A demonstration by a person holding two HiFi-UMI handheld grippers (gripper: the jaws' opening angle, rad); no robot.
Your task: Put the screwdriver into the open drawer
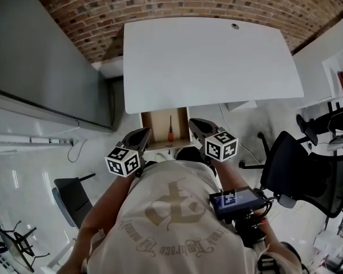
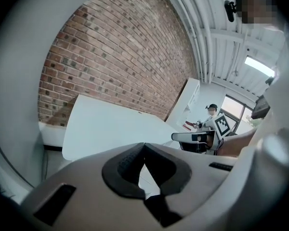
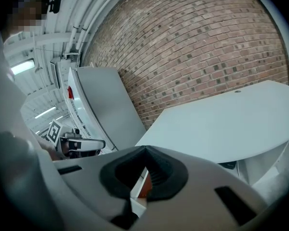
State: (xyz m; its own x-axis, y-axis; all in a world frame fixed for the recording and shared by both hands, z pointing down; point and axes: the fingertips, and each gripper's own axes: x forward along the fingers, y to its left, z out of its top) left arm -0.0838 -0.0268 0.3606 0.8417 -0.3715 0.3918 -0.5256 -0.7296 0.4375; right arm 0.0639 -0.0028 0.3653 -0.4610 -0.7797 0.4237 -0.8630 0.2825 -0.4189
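Observation:
In the head view, a screwdriver with a red handle and dark shaft lies inside the open wooden drawer under the white desk. My left gripper hangs just left of the drawer's front and my right gripper just right of it. Neither touches the screwdriver. In the left gripper view, the left gripper has its tips together with nothing held. The right gripper is likewise shut and empty. A sliver of red-orange shows through the gap behind its pads.
A brick wall stands behind the desk. At the left is a tall grey panel. A black office chair stands to the right and another chair at lower left. A person is far off in the left gripper view.

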